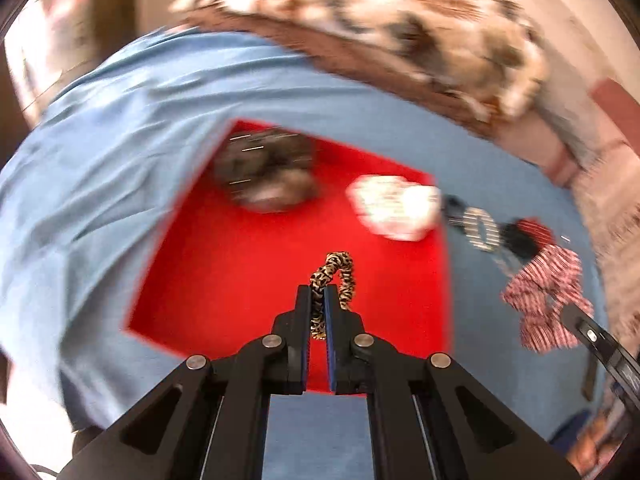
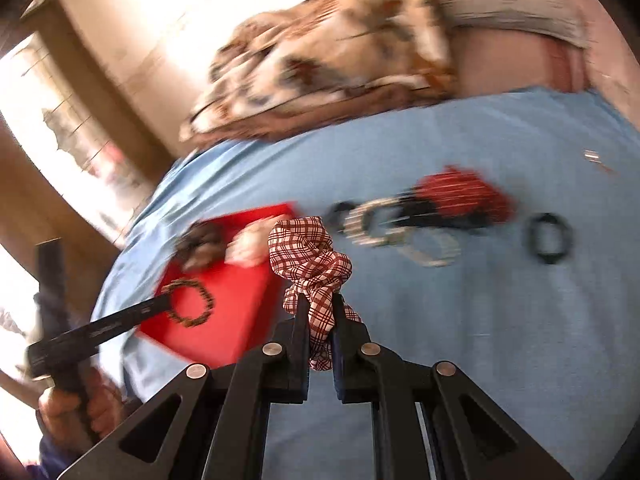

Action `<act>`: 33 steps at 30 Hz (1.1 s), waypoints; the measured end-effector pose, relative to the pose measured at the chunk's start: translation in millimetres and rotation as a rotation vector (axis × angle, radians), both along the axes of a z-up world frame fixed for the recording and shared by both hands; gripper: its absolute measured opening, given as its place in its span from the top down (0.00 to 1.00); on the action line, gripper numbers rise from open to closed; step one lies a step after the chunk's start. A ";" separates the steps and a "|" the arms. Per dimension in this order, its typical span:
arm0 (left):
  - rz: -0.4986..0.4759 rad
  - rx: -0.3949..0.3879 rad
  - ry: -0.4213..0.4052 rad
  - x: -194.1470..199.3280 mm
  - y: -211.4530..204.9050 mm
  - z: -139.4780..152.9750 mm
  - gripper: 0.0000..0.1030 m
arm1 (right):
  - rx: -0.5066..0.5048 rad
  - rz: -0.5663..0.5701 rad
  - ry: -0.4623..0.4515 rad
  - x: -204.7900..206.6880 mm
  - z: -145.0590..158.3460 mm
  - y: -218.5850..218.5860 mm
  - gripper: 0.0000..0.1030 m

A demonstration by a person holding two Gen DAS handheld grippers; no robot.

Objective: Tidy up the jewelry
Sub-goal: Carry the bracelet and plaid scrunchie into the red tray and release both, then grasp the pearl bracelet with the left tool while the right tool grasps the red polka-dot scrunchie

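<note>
My left gripper (image 1: 319,292) is shut on a leopard-print scrunchie (image 1: 334,270) and holds it above the red tray (image 1: 224,280). In the right wrist view the same scrunchie (image 2: 188,302) hangs from the left gripper's fingers (image 2: 160,303) over the red tray (image 2: 232,320). My right gripper (image 2: 320,300) is shut on a red-and-white checked scrunchie (image 2: 308,256), lifted above the blue sheet; it also shows in the left wrist view (image 1: 544,296). A dark scrunchie (image 1: 264,168) and a white one (image 1: 396,206) lie in the tray.
On the blue sheet (image 2: 460,340) lie a red scrunchie (image 2: 464,196), silver bangles (image 2: 384,224), and a black ring-shaped band (image 2: 548,238). A patterned blanket (image 2: 332,52) is heaped at the far edge. The views are motion-blurred.
</note>
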State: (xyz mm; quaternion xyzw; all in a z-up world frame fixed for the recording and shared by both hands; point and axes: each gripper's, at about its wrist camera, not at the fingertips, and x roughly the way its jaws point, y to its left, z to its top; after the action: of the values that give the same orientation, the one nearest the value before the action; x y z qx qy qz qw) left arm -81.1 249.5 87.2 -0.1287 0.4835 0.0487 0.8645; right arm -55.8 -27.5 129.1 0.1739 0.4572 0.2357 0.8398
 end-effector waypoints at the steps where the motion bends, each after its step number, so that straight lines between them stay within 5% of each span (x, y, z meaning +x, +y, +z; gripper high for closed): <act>1: 0.023 0.002 0.006 -1.3 9.2 -3.5 0.94 | 0.011 0.029 0.011 0.3 -1.6 13.5 0.90; 8: 0.104 -0.019 0.017 -9.7 50.3 -23.1 0.94 | 0.004 0.169 0.097 7.0 -35.4 101.3 0.90; 12: 0.105 -0.024 -0.006 -16.5 59.9 -23.1 0.81 | -0.042 0.185 0.139 10.8 -55.4 118.6 0.89; 15: 0.116 -0.028 -0.041 -20.5 62.9 -15.9 0.65 | -0.067 0.188 0.147 8.0 -59.9 120.7 0.88; 17: 0.120 -0.026 -0.058 -23.3 63.0 -8.9 0.64 | -0.083 0.190 0.140 6.5 -58.0 119.4 0.86; 22: 0.125 0.005 -0.104 -30.0 52.8 12.5 0.50 | -0.116 0.183 0.085 -2.5 -43.6 116.8 0.63; 33: 0.048 0.074 -0.149 -37.2 9.3 40.9 0.45 | -0.077 0.081 0.028 -25.2 -26.4 54.3 0.50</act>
State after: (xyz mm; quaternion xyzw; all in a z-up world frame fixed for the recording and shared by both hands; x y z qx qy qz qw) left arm -118.3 258.8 128.1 -0.1114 0.4125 0.0774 0.9008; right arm -81.1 26.8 102.8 0.1262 0.4841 0.2492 0.8292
